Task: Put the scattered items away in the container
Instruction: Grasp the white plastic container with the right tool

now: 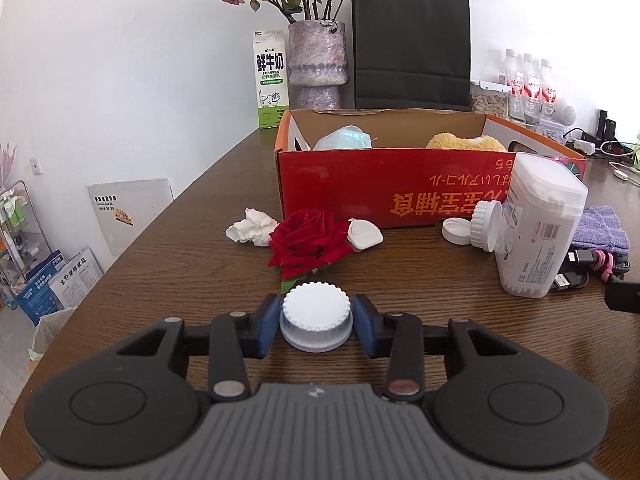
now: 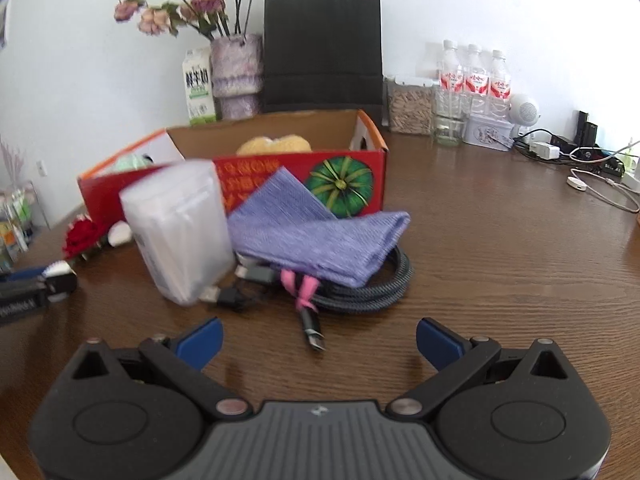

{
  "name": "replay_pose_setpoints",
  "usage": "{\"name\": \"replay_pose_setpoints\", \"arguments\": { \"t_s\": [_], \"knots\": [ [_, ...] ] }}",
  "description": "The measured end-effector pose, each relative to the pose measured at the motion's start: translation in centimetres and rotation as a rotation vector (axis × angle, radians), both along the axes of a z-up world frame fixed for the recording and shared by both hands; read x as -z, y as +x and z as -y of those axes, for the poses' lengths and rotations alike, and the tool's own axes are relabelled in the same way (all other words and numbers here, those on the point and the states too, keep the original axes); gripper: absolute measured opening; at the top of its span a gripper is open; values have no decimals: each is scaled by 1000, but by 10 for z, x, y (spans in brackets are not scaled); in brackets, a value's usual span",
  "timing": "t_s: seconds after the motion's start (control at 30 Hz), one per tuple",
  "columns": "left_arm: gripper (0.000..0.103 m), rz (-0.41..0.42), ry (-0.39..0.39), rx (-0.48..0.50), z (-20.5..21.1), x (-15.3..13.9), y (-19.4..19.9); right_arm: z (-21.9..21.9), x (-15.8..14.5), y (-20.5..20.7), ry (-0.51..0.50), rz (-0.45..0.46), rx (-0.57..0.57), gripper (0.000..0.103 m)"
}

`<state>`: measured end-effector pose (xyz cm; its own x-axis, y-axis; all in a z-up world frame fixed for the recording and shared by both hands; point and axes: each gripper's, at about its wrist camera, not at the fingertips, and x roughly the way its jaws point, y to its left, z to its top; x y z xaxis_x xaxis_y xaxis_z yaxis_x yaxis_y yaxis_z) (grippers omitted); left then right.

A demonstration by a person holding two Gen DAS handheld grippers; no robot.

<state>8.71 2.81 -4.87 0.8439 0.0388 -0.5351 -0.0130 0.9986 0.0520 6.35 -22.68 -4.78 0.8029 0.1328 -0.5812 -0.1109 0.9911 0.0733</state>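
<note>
Box (image 1: 360, 184) holds two plush items; left tongs (image 1: 316, 318) pinch a white cap (image 1: 316, 316), right tongs (image 2: 319, 344) gape.

The right gripper (image 2: 319, 339) hangs wide open over the table (image 2: 500, 264), facing a cable (image 2: 360, 292) under a purple cloth (image 2: 316, 236), beside a white jar (image 2: 180, 232) and red box (image 2: 344, 184).

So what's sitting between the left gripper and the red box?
In the left wrist view, a red rose lies between the left gripper, shut on a white cap, and the red box.
</note>
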Motion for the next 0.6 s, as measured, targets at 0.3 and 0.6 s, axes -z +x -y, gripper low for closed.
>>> {"name": "replay_pose_setpoints", "arguments": {
  "t_s": [0.3, 0.6],
  "knots": [
    [40, 24, -58, -51, -10, -1, -2, -61, -19, 16, -58, 78, -122, 103],
    [40, 29, -86, -106, -16, -2, -1, -97, -16, 47, -112, 73, -47, 89]
  ]
}}
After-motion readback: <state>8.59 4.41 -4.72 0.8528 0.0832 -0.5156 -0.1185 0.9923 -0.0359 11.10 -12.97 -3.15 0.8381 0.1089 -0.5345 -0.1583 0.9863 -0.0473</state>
